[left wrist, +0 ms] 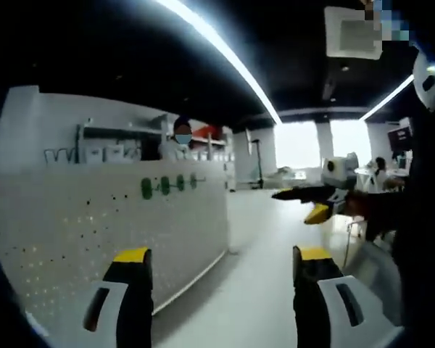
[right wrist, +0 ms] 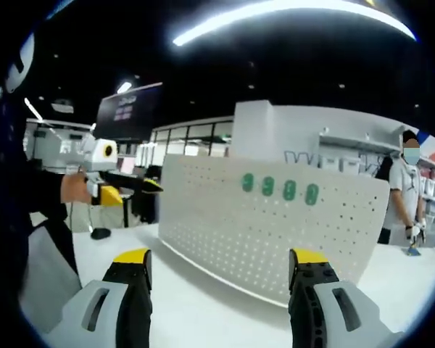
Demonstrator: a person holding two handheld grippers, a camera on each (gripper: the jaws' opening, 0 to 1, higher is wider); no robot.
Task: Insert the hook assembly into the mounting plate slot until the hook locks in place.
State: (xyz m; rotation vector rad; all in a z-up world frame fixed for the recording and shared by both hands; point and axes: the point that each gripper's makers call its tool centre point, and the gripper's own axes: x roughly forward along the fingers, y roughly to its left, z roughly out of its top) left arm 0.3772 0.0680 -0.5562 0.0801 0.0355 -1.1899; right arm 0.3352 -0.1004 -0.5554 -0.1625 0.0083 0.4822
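Note:
A white perforated mounting plate [left wrist: 94, 225] stands upright on the white table, to the left in the left gripper view and in the middle of the right gripper view [right wrist: 275, 232]. Several green hooks [left wrist: 167, 185] hang in a row near its top edge [right wrist: 279, 188]. My left gripper [left wrist: 223, 255] is open with nothing between its yellow-tipped jaws, short of the plate. My right gripper [right wrist: 221, 255] is open too, facing the plate from a distance. Each gripper also appears in the other's view: the right one [left wrist: 308, 204] held up at the right, the left one [right wrist: 134, 190] at the left.
A person [right wrist: 408, 188] in a mask stands behind the plate [left wrist: 181, 138]. White tabletop [left wrist: 254, 290] stretches in front of the plate. Shelving, desks and bright windows [left wrist: 297, 143] lie further back. My own dark sleeve [left wrist: 420, 217] fills the right edge.

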